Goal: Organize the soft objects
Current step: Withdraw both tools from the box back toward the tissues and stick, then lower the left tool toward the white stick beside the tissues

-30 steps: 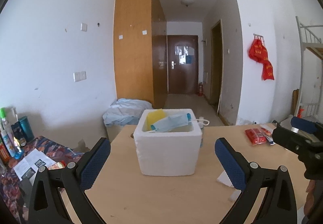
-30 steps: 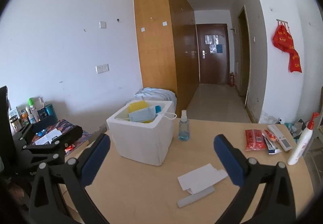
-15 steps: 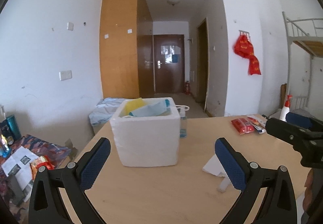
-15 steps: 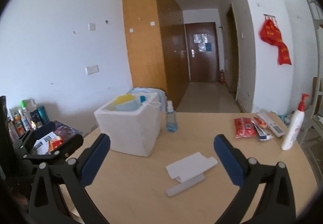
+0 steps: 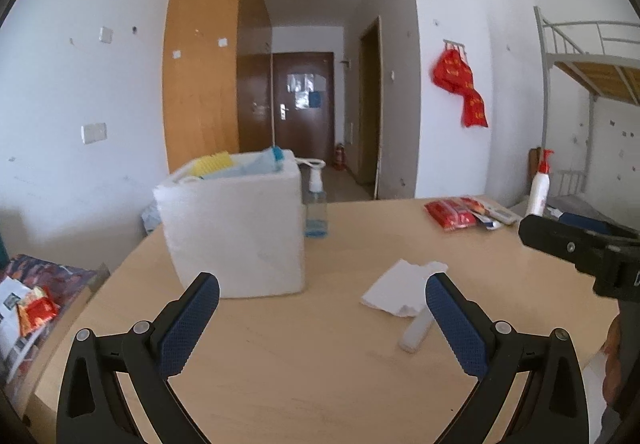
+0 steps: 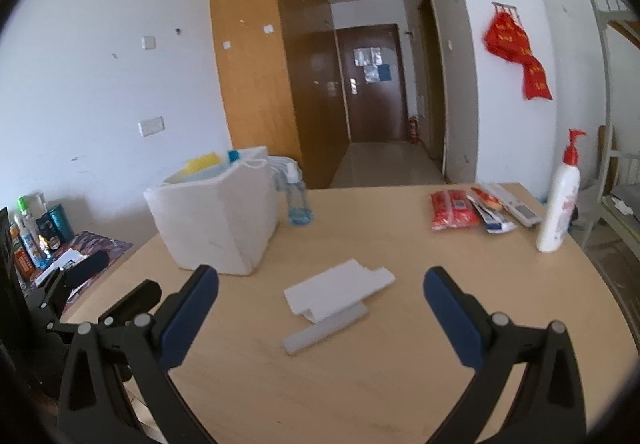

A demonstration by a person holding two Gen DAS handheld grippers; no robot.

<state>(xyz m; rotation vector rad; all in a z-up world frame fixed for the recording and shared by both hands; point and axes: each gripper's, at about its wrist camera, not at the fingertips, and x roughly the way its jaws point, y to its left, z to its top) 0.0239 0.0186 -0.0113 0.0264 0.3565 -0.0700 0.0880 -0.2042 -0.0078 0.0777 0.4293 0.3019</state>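
A white foam box (image 5: pixel 236 232) (image 6: pixel 218 220) stands on the wooden table (image 5: pixel 320 356) (image 6: pixel 360 364), left of centre. A yellow sponge (image 5: pixel 210 164) (image 6: pixel 200 164) and a blue face mask (image 5: pixel 256 166) poke out of its top. A folded white tissue (image 5: pixel 400 286) (image 6: pixel 336 290) lies on a pale flat bar (image 6: pixel 324 332) in mid-table. My left gripper (image 5: pixel 322 324) is open and empty, low over the near table. My right gripper (image 6: pixel 320 314) is open and empty, with the tissue between and beyond its fingers.
A clear spray bottle (image 5: pixel 316 204) (image 6: pixel 296 200) stands right behind the box. Red packets (image 6: pixel 454 208) (image 5: pixel 450 214), a remote (image 6: pixel 516 206) and a white pump bottle (image 6: pixel 558 200) sit at the far right. A cluttered side surface with bottles (image 6: pixel 28 232) lies left of the table.
Both grippers have pulled back and swung right. The foam box has shifted left and farther off in both views, and the tissue now sits nearer centre. Both stay open.
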